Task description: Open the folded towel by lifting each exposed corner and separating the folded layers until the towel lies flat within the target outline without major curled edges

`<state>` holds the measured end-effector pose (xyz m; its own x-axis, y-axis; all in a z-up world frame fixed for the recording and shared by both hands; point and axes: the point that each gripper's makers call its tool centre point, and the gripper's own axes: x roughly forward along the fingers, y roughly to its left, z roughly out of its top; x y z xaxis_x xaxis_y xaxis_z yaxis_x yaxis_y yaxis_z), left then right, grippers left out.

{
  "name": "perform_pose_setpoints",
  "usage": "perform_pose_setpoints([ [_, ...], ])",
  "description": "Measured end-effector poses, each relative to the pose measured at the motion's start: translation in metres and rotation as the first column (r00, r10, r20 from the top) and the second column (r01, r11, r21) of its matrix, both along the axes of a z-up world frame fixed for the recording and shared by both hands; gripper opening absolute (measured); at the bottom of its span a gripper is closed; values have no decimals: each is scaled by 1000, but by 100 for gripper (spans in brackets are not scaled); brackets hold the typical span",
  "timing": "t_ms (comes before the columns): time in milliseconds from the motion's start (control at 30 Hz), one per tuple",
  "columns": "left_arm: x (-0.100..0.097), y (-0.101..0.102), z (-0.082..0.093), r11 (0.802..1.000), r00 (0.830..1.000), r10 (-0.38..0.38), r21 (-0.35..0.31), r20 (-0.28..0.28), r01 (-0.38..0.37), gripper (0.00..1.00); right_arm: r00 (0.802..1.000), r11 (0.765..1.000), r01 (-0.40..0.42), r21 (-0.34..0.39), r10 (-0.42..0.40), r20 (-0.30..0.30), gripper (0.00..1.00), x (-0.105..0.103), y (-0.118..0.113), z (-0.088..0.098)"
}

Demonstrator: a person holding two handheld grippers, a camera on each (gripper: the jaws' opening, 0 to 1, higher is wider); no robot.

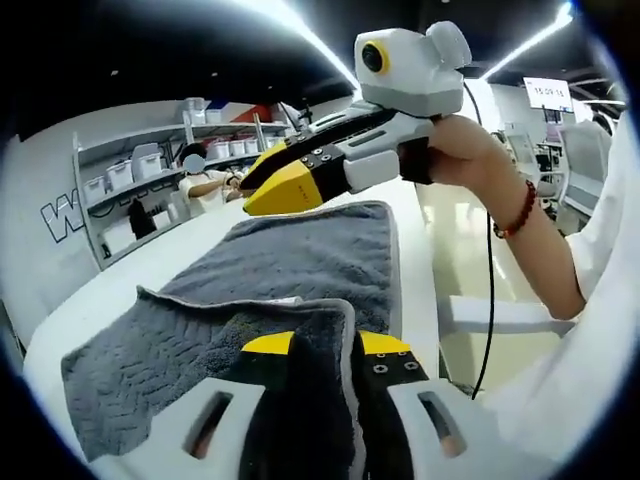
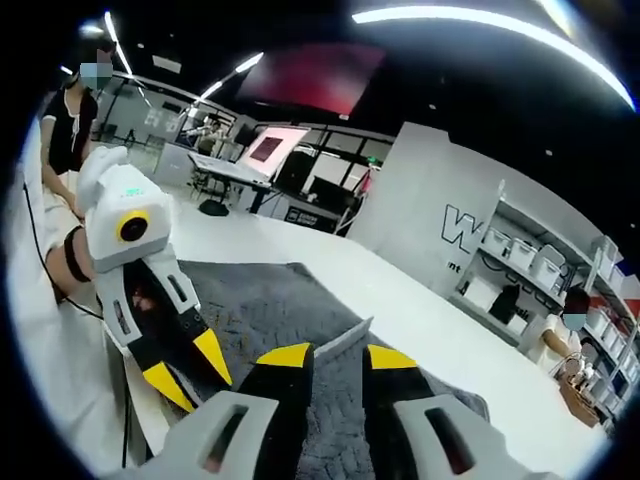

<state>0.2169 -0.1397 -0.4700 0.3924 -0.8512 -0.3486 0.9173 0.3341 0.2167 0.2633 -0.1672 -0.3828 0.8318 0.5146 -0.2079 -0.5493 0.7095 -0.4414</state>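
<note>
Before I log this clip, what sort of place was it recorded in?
Probably a lab or workshop: wall shelving holds storage bins, desks stand under strip ceiling lights, and a gray towel lies on a white table.

The towel [image 1: 290,260] is dark grey terry with a wavy woven texture and a paler hemmed edge. It lies on the white worktop [image 1: 130,280], still partly folded: a far portion is spread flat, while a near layer rises as a raised fold with one corner lifted. In the right gripper view the towel [image 2: 270,300] shows an upturned corner with its pale hem.
</note>
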Motion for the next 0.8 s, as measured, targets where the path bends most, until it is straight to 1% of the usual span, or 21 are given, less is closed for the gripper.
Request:
perform_pose_setpoints([
  [67, 2, -1, -1, 1000, 1000, 11, 8, 5, -11, 20, 1000, 1000, -3, 6, 3, -1, 14, 0, 0, 0],
  [167, 0, 0, -2, 1000, 1000, 5, 16, 11, -5, 18, 1000, 1000, 1, -2, -1, -3, 14, 2, -1, -1],
  [333, -2, 2, 3, 1000, 1000, 0, -12, 18, 0, 11, 1000, 1000, 3, -1, -3, -7, 14, 4, 1, -2],
  [433, -4, 0, 4, 1000, 1000, -14, -12, 22, 15, 9, 1000, 1000, -5, 10, 5, -7, 14, 6, 4, 0],
  [467, -6, -1, 4, 1000, 1000, -20, -18, 17, 21, 8, 1000, 1000, -6, 8, 6, -6, 14, 9, 5, 0],
  [500, -7, -2, 4, 999, 1000, -24, -21, 18, 24, 2, 1000, 1000, -8, 5, 8, -5, 14, 11, 6, 0],
  [567, -11, -5, 8, 998, 998, -50, -38, 34, 51, 1, 1000, 1000, -12, -10, 12, -11, 14, 13, 7, -1],
  [600, -10, -5, 13, 997, 997, -44, -53, 60, 47, 1, 1000, 1000, -15, -8, 15, -4, 14, 13, 8, 0],
  [667, -8, -3, 12, 998, 997, -43, -42, 59, 45, 1, 1000, 1000, -23, 7, 23, -2, 13, 14, 9, 2],
  [733, -8, -2, 12, 997, 998, -51, -48, 29, 52, 1, 1000, 1000, -20, 15, 19, 9, 13, 17, 8, 5],
  [767, -8, -2, 12, 997, 998, -50, -50, 32, 52, 1, 1000, 1000, -18, 17, 18, 9, 13, 18, 8, 5],
  [800, -6, -2, 14, 997, 998, -41, -61, 48, 44, 1, 1000, 1000, -15, 21, 15, 8, 13, 20, 6, 5],
])
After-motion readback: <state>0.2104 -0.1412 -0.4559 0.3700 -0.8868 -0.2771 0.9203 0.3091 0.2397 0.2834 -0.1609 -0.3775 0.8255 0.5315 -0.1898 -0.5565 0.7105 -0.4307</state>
